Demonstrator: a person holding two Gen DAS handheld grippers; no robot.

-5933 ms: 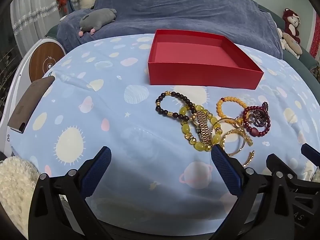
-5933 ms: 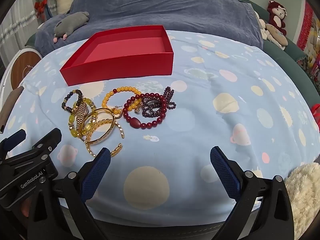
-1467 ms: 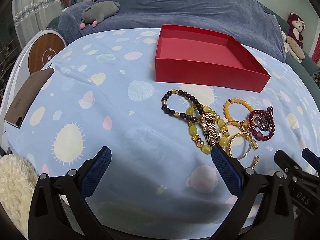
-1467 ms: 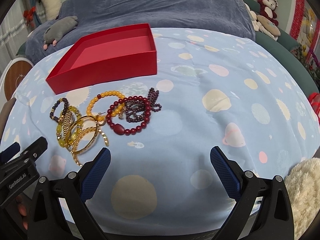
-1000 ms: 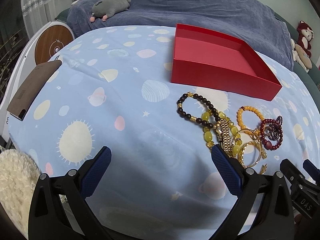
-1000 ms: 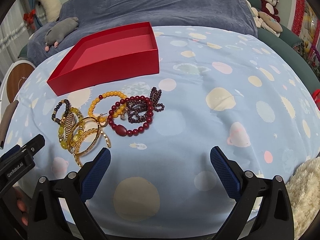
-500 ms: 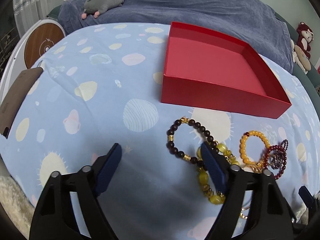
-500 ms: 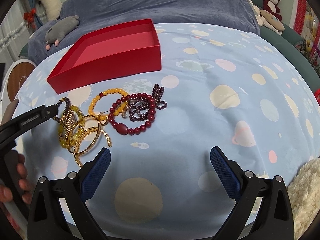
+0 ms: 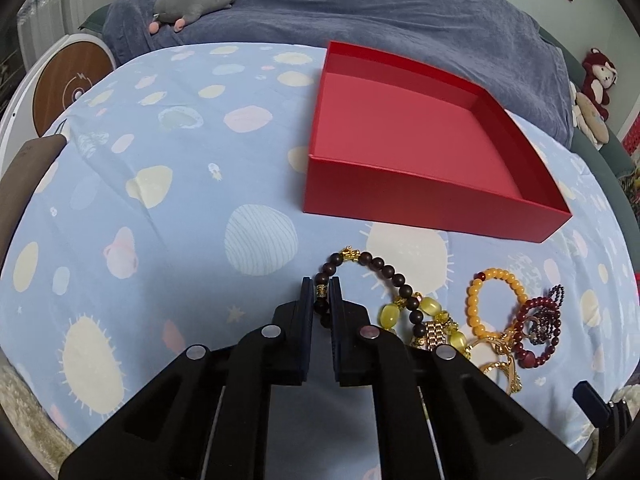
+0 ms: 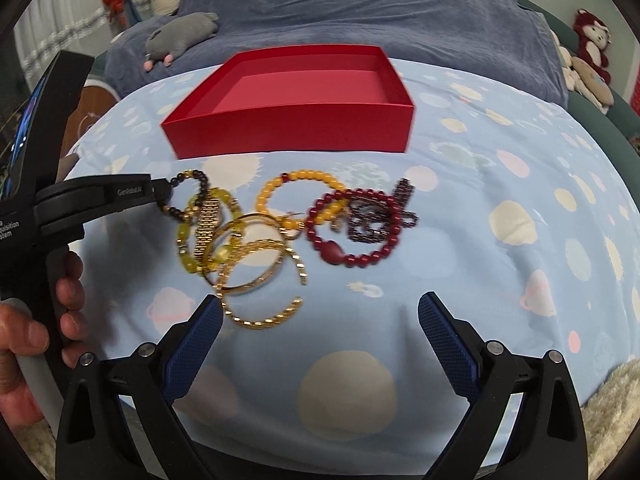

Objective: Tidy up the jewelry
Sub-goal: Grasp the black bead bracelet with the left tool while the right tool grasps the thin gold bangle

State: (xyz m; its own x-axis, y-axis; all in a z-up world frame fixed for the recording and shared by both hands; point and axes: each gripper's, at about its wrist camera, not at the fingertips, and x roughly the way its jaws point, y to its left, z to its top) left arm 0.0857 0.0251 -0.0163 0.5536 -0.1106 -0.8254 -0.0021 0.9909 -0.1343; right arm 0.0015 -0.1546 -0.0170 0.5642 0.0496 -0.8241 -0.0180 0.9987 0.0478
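Tongs: left pair clamped on the dark bead bracelet; right pair apart, nothing between.

Left tongs (image 9: 321,300) pinch the dark bead bracelet (image 9: 374,266) at its near-left side. Right tongs (image 10: 319,322) hang wide over the blue patterned cloth (image 10: 500,184), near the gold bangles (image 10: 256,276). Bracelet pile lies on the cloth, just near of the red box (image 9: 404,136): yellow bead bracelet (image 9: 426,316), orange bead bracelet (image 9: 496,300), dark red bead bracelet (image 10: 356,228) to the right. Box holds nothing. A hand (image 10: 36,328) grips the left handle.
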